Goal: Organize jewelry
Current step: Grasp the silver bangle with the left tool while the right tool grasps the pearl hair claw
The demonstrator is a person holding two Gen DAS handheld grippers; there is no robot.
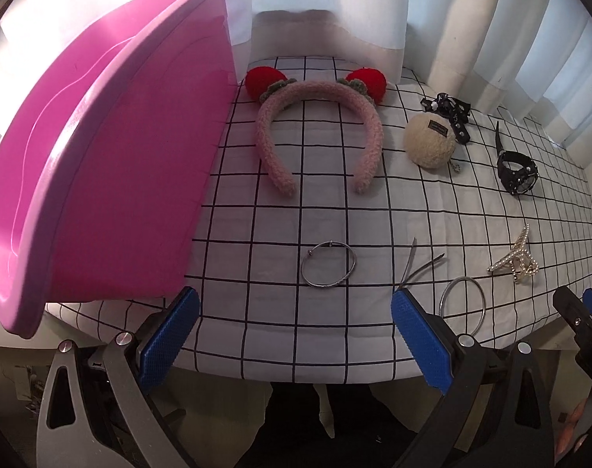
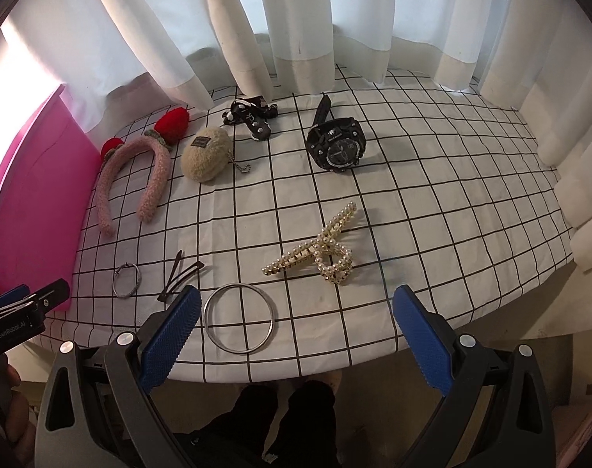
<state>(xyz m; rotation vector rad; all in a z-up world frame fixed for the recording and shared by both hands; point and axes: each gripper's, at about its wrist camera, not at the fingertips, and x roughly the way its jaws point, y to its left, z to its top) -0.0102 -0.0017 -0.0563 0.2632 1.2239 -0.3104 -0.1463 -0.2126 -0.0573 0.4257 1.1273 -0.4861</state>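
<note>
Both my claws are wide open with nothing in them, hanging just off the near edge of the table (image 2: 432, 210). My left claw (image 1: 296, 335) points at the thin silver bangle (image 1: 328, 268) with the little knot; my right claw (image 2: 296, 331) has the plain silver bangle (image 2: 239, 318) lying just ahead of its left pad. So two bangles. Between them lie two dark hair clips (image 2: 180, 277), crossed. Further right is one pearl claw clip (image 2: 322, 251). At the back: one black watch (image 2: 336, 148) with writing on the dial too small to read, one fuzzy cream pouch (image 2: 206, 155) with a dark label I can't make out, one black strap thing (image 2: 253, 117) with some white lettering, and one pink fuzzy headband (image 1: 318, 132) with two red pompoms. The pink tub (image 1: 112, 148) sits on the left, just beside the headband; the part of its inside I can see looks empty.
</note>
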